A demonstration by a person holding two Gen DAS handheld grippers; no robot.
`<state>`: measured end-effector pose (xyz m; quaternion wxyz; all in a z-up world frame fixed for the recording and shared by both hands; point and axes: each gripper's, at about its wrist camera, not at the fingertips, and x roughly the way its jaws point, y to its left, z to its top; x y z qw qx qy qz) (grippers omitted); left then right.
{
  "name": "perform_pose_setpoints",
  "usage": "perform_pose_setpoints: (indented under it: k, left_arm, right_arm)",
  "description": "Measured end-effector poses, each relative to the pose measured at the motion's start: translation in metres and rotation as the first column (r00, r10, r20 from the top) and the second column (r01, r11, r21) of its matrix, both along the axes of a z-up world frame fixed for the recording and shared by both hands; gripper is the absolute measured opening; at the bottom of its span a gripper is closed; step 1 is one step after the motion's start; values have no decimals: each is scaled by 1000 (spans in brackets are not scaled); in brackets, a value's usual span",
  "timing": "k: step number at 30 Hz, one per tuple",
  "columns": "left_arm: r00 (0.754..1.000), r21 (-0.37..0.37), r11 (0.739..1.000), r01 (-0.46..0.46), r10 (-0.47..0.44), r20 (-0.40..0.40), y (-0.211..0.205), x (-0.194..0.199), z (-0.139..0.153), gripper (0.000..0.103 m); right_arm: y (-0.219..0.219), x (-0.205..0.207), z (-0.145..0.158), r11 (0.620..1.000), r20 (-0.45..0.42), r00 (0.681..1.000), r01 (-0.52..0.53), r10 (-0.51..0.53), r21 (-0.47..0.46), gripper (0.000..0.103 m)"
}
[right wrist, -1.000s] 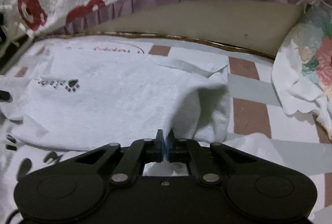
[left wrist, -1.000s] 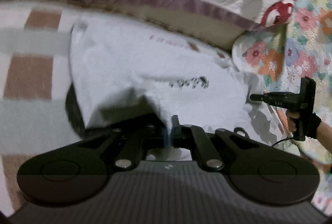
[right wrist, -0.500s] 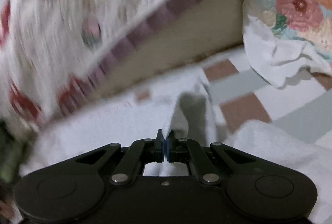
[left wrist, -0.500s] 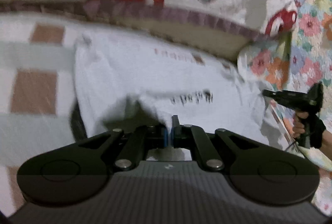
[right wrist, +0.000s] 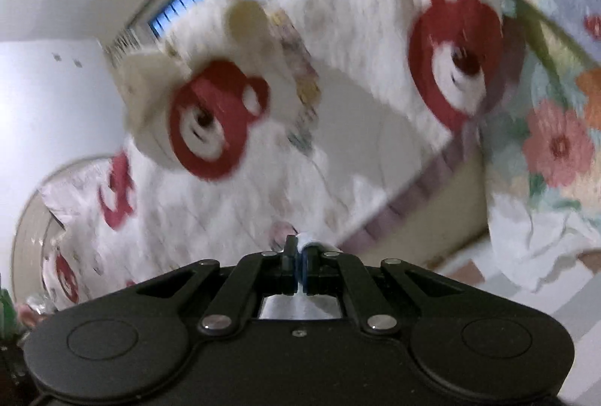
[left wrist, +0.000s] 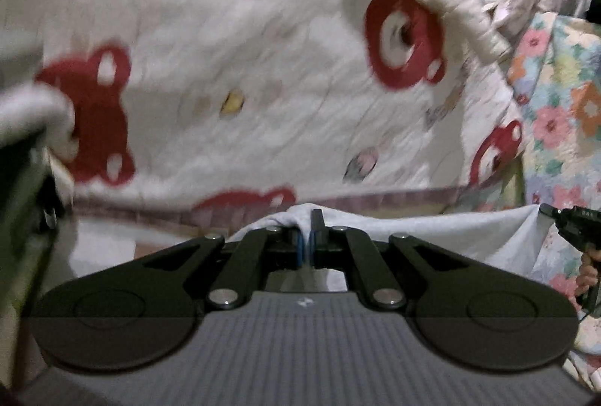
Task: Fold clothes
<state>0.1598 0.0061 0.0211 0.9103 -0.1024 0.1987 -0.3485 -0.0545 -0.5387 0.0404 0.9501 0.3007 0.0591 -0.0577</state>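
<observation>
While the bear-print quilt (left wrist: 263,97) fills the background, the white garment (left wrist: 432,233) hangs stretched between both grippers, lifted off the bed. Left gripper (left wrist: 306,248) fingers are pinched on one edge; right gripper (right wrist: 298,265) fingers are pinched on another, both tilted upward. With so little cloth caught in each pinch, a sharp tug could probably pull a corner free and spoil the fold.

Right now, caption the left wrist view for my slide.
Left claw shut on white garment, stretched toward right claw, bear-print quilt behind.
</observation>
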Motion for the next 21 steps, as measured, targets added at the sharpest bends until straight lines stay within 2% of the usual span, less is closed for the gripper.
perform_pose_setpoints:
  k: [5, 9, 16, 21]
  left_arm:
    - [998, 13, 999, 45, -46, 40, 10, -13, 69, 3]
    - [995, 5, 999, 41, -41, 90, 22, -38, 108, 3]
    - [984, 42, 999, 0, -8, 176, 38, -97, 134, 3]
    - [977, 66, 994, -85, 70, 200, 45, -148, 139, 3]
  right_arm:
    - [5, -25, 42, 999, 56, 998, 4, -1, -54, 3]
    - [12, -48, 72, 994, 112, 993, -20, 32, -108, 3]
    - [34, -99, 105, 980, 173, 980, -69, 101, -184, 3]
    - [50, -135, 111, 977, 182, 970, -127, 159, -173, 3]
